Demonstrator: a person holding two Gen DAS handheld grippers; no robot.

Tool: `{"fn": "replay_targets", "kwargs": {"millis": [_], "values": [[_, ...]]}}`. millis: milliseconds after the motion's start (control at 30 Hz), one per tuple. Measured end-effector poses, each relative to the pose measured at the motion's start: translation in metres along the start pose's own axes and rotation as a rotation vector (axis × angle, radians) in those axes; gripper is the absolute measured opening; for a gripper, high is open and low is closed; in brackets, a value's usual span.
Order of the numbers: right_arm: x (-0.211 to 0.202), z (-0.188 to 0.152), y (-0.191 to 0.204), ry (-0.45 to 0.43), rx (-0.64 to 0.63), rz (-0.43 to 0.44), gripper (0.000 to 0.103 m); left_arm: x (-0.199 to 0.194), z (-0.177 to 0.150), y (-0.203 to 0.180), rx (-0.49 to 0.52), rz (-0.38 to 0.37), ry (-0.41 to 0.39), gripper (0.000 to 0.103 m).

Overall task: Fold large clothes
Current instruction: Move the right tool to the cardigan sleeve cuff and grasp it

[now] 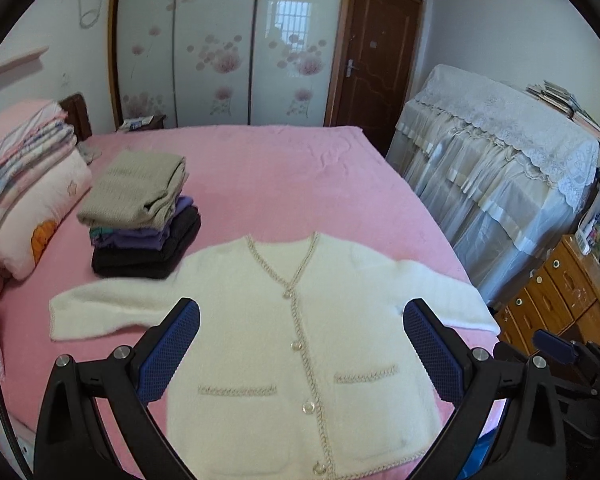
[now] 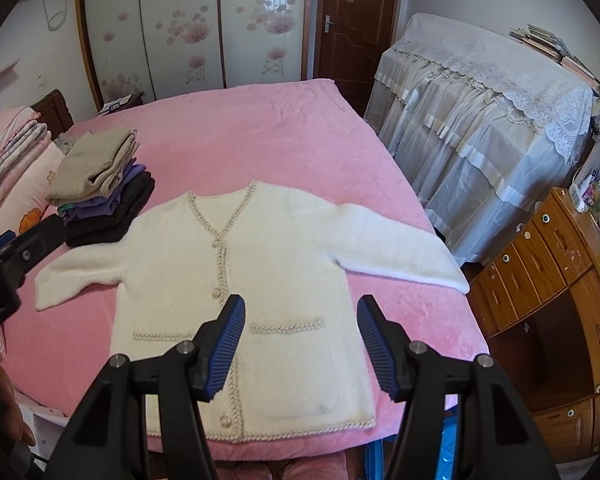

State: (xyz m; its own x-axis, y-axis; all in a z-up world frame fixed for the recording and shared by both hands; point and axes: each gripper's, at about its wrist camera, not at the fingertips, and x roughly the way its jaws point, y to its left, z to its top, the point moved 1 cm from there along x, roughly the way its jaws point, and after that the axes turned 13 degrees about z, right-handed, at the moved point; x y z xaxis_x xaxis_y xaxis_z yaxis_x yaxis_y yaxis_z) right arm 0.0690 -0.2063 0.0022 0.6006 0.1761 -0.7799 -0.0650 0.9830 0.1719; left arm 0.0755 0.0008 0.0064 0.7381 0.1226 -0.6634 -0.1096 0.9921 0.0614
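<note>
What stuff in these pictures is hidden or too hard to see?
- Cardigan hem: in the left wrist view, cut off by the bottom edge and the left gripper.
- Folded stack: the lower garments are covered by the beige one on top in both views.
- Furniture under the lace cover: fully draped, so what it is cannot be told.
- Books on it: titles too small.
- Right gripper: open, holding nothing.

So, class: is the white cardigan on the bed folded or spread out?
Spread out. The white cardigan lies flat on the pink bed, buttoned, both sleeves extended sideways.
</note>
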Motion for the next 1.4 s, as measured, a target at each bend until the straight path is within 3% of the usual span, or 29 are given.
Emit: {"fn": "replay_targets", "kwargs": {"millis": [300, 567, 1000, 1133, 1400], "values": [[0.028, 0.030, -0.094, -0.031, 0.106, 0.050, 0.059, 0.023, 0.037, -0.117, 0.171, -0.081, -0.031, 0.101], [0.076, 0.039, -0.186, -0.013, 0.213, 0.096, 0.054, 0.087, 0.052, -0.223, 0.200, -0.152, 0.014, 0.101], [0.174, 0.012, -0.381, 0.037, 0.539, 0.017, 0.054, 0.222, 0.031, -0.410, 0.332, -0.127, 0.060, 0.101], [0.199, -0.007, -0.424, 0.039, 0.649, 0.057, 0.054, 0.251, 0.025, -0.452, 0.351, -0.117, 0.059, 0.101], [0.250, -0.050, -0.482, 0.072, 0.851, 0.069, 0.054, 0.307, -0.008, -0.499, 0.475, 0.009, 0.087, 0.101]]}}
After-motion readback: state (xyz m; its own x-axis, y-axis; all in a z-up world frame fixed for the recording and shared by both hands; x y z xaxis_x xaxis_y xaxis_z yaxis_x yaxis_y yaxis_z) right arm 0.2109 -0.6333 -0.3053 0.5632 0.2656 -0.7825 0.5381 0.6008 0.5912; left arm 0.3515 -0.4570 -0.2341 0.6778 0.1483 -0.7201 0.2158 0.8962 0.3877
